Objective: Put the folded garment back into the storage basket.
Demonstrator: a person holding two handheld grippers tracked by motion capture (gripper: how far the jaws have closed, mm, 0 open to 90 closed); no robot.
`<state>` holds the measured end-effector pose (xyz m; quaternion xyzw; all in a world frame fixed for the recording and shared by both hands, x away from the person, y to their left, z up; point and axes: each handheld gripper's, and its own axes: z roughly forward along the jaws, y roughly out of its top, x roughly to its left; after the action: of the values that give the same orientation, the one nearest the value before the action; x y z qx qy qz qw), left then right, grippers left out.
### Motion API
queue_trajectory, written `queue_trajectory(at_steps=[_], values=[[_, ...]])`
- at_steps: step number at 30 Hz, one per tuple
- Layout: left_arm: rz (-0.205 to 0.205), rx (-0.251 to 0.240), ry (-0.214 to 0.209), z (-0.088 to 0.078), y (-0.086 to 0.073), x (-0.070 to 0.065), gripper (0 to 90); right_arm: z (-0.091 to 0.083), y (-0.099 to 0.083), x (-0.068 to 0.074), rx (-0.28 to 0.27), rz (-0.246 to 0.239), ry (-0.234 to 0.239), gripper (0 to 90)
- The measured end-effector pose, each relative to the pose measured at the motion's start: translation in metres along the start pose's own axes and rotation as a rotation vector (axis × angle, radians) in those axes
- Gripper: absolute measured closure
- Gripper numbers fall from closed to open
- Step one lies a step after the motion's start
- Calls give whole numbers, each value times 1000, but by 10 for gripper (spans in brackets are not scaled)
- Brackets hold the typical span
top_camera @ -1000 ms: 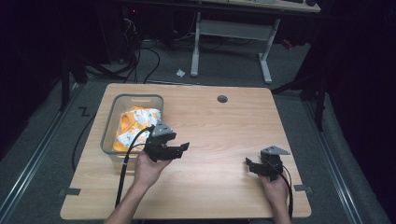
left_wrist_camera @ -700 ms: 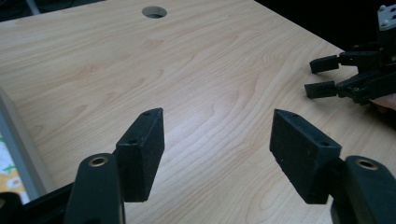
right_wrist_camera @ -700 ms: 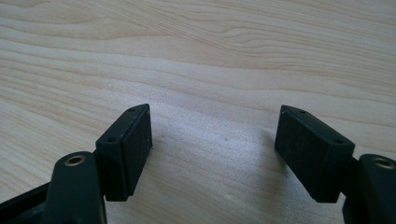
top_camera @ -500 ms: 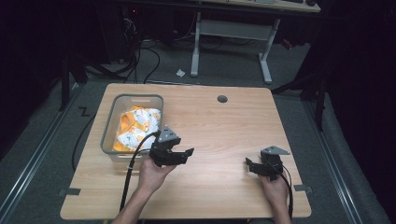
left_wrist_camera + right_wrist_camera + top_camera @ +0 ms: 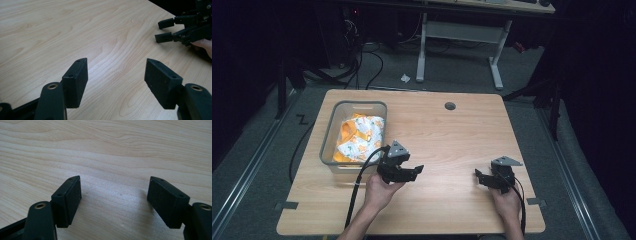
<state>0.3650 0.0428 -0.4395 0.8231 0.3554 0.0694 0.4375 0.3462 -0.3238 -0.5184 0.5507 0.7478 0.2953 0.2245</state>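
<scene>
My left gripper (image 5: pixel 416 170) hovers low over the wooden table (image 5: pixel 447 140), just right of the bin's near corner, jaws pointing right. In the left gripper view those jaws (image 5: pixel 116 72) stand open over bare wood. My right gripper (image 5: pixel 478 176) sits near the table's front right with its jaws pointing left toward the other. It also appears in the left gripper view (image 5: pixel 165 30), open, with a hand (image 5: pixel 203 44) behind it. The right gripper view has its jaws (image 5: pixel 113 192) wide apart over bare wood. Nothing lies between either pair.
A clear grey bin (image 5: pixel 354 104) stands on the table's left side and holds a crumpled orange-and-white cloth (image 5: pixel 360 137). A round cable hole (image 5: pixel 450 106) sits near the far edge. Beyond the table are a white desk frame (image 5: pixel 459 30) and floor cables.
The left gripper has drifted right and toward the person, away from the bin, and sunk a little. The right gripper has stayed put.
</scene>
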Motion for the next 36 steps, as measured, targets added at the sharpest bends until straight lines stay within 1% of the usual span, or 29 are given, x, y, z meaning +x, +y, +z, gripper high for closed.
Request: queue_trajectory(at_steps=[5,10,16,19,25,26,27,29,31,34,36], values=[[4,26,-5,9,-4,-2,357,0,0,0,0,-1,0,277],[-20,42,-14,18,-9,0,359,0,0,0,0,0,0,277],[-26,59,2,27,-14,1,359,0,0,0,0,-1,0,277],[-41,61,0,32,-17,3,360,0,0,0,0,-1,0,277],[-55,89,12,42,-27,5,361,0,0,0,0,-1,0,277],[-52,99,18,44,-29,6,361,0,0,0,0,-1,0,277],[-51,100,29,45,-31,6,361,0,0,0,0,-1,0,277],[-55,102,30,46,-33,7,362,0,0,0,0,-1,0,277],[-58,103,45,48,-35,8,362,0,0,0,0,-1,0,277],[-53,108,85,52,-40,11,361,0,0,0,-1,0,-1,277],[-35,114,131,55,-42,13,356,0,0,0,-1,1,0,277]])
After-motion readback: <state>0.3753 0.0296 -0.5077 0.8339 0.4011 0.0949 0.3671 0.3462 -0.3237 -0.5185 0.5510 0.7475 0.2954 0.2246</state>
